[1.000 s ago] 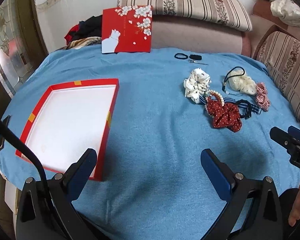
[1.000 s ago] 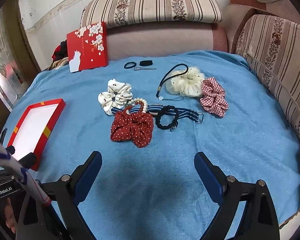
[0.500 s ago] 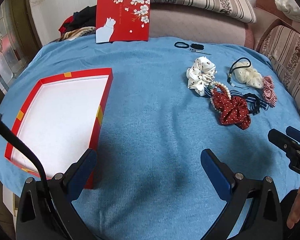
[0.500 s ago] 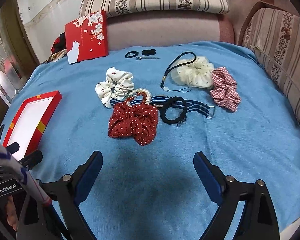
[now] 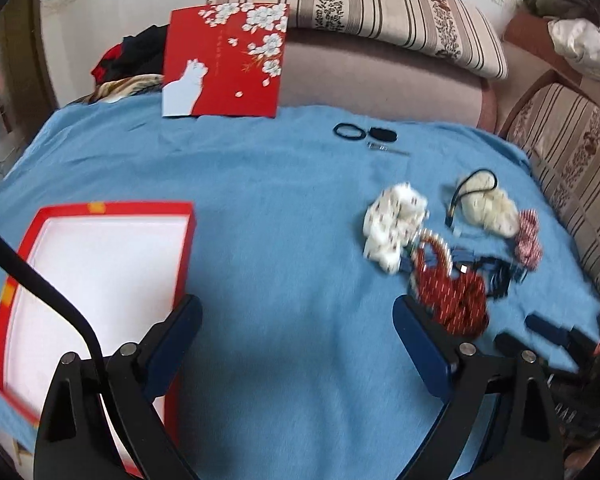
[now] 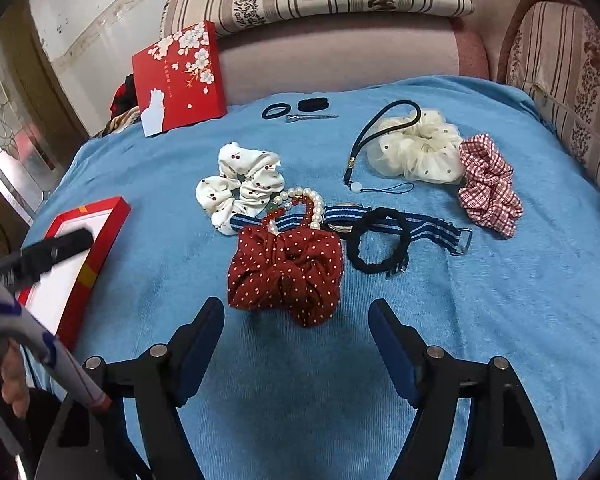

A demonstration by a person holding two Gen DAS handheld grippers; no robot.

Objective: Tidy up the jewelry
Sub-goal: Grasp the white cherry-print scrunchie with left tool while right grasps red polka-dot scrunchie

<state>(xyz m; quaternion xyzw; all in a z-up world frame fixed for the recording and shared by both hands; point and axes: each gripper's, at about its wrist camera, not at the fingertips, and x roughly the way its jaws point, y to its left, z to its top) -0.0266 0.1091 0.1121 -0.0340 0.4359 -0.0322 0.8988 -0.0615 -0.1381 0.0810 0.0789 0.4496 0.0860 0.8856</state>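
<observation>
Your right gripper has closed in on the red dotted scrunchie, which now lies just ahead of its wide-open, empty jaws, while your left gripper, equally spread and holding nothing, has swung right so the tray slides toward the left edge of its view. On the blue cloth, the scrunchie touches a pearl bracelet and a striped band, with the black tie beside it and the white, cream and checked scrunchies farther back.
</observation>
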